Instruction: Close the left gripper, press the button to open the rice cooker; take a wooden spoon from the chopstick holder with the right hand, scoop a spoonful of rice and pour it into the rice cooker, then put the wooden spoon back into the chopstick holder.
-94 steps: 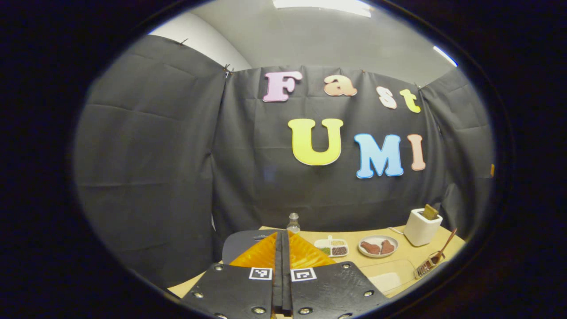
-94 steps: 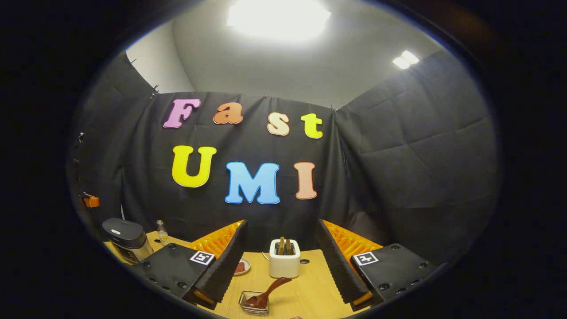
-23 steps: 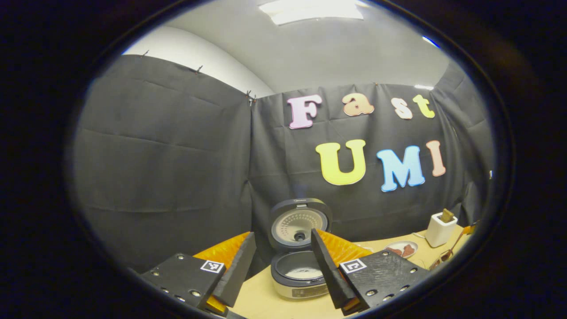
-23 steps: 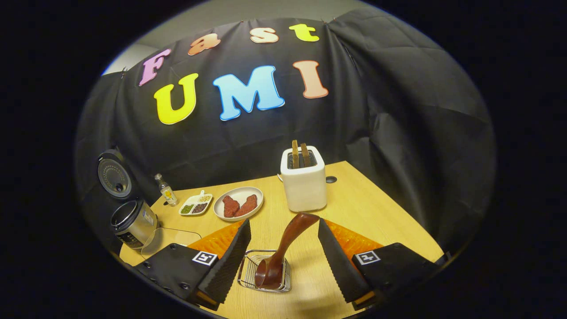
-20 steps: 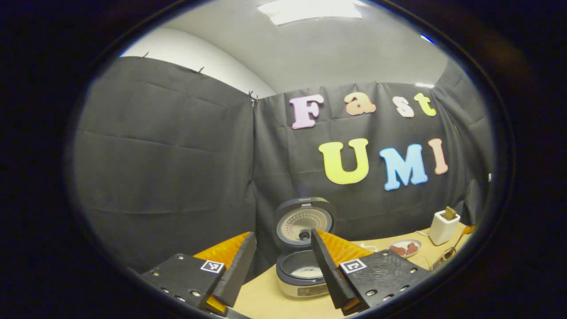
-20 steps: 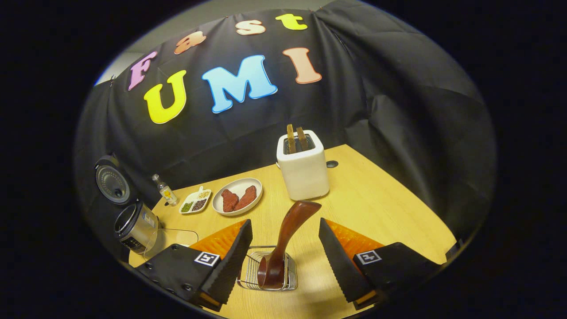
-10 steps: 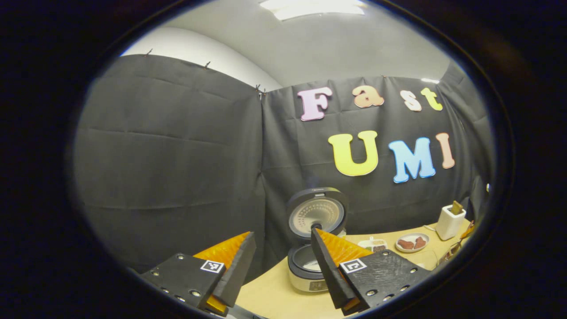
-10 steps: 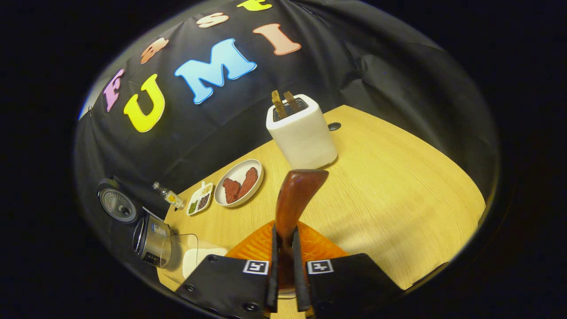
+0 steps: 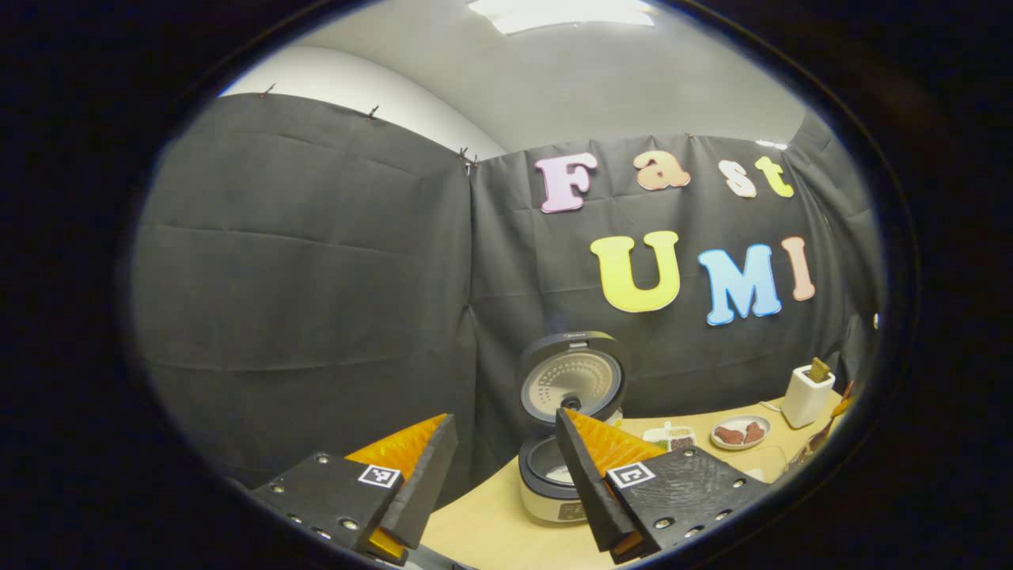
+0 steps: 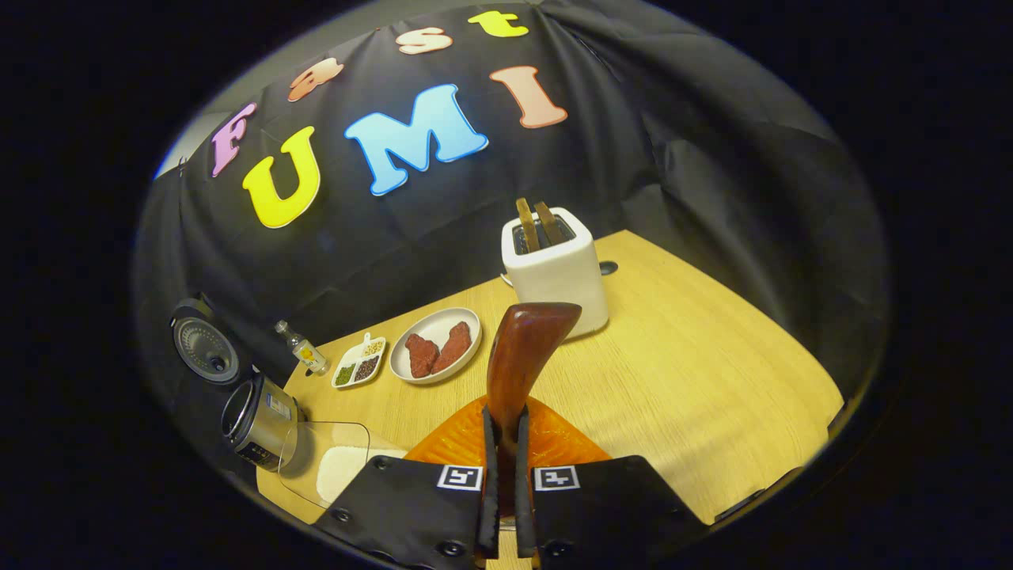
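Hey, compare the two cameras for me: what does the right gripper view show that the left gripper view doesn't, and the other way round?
Right gripper view: the right tool shut on the wooden spoon handle, a small bottle, and a clear container of white rice.
Left gripper view: the left tool open and holding nothing, with the rice cooker close ahead, its raised lid's inner face toward the camera.
Both: the open rice cooker, the white toaster, the plate of meat, the divided dish and the wooden table.

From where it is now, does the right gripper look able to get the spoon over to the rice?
Probably yes. The right gripper is shut on the wooden spoon, and the rice lies in an open clear container to its left, with bare table between.
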